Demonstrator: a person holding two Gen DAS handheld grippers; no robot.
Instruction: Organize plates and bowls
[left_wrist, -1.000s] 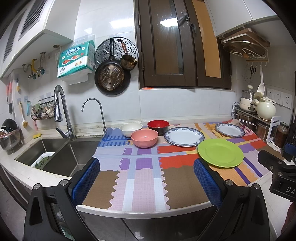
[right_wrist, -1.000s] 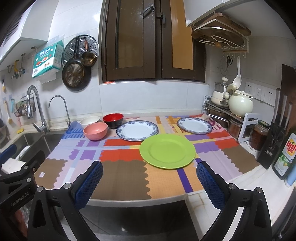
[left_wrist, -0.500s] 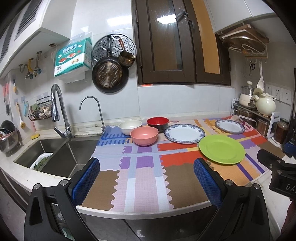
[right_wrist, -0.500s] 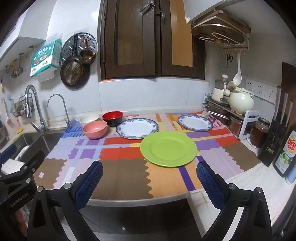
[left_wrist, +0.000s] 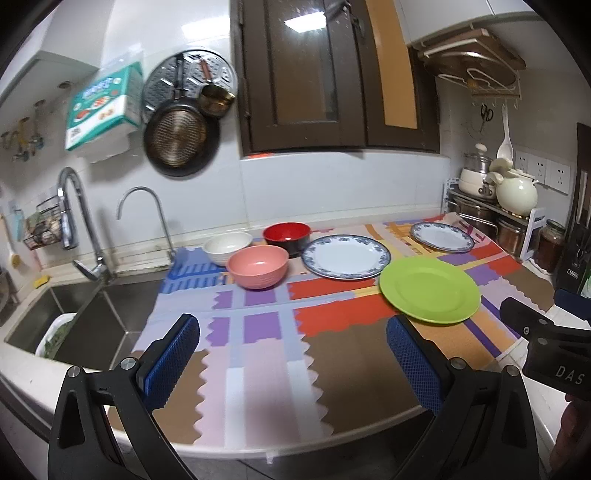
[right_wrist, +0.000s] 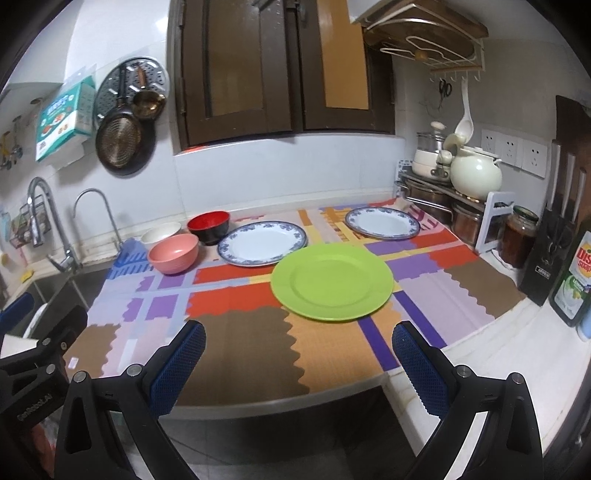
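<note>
Two hand-held grippers hover at the near edge of a kitchen counter covered by a patchwork mat of purple, red, brown and orange blocks (right_wrist: 236, 332); the left gripper (left_wrist: 293, 354), its blue-padded fingers (left_wrist: 173, 354) spread wide with nothing between them, faces the mat's purple and pink section; the right gripper (right_wrist: 299, 356) is likewise spread and empty. Directly ahead of the right gripper lies a round lime-green plastic plate (right_wrist: 331, 281), flat on the mat; seen from the left gripper, the same plate (left_wrist: 429, 289) sits ahead and to the right. Beyond it, a large white plate with a blue floral rim (right_wrist: 262, 242) rests further back, and a smaller plate of the same pattern (right_wrist: 382, 222) lies far right near a metal rack; the three plates sit apart. Ahead and left of both grippers, a ribbed pink bowl (left_wrist: 257, 266) stands upright just in front of a cream-white bowl (left_wrist: 228, 247) and a red-lined black bowl (left_wrist: 287, 237); a steel sink (left_wrist: 74, 321) opens to the left gripper's left.
</note>
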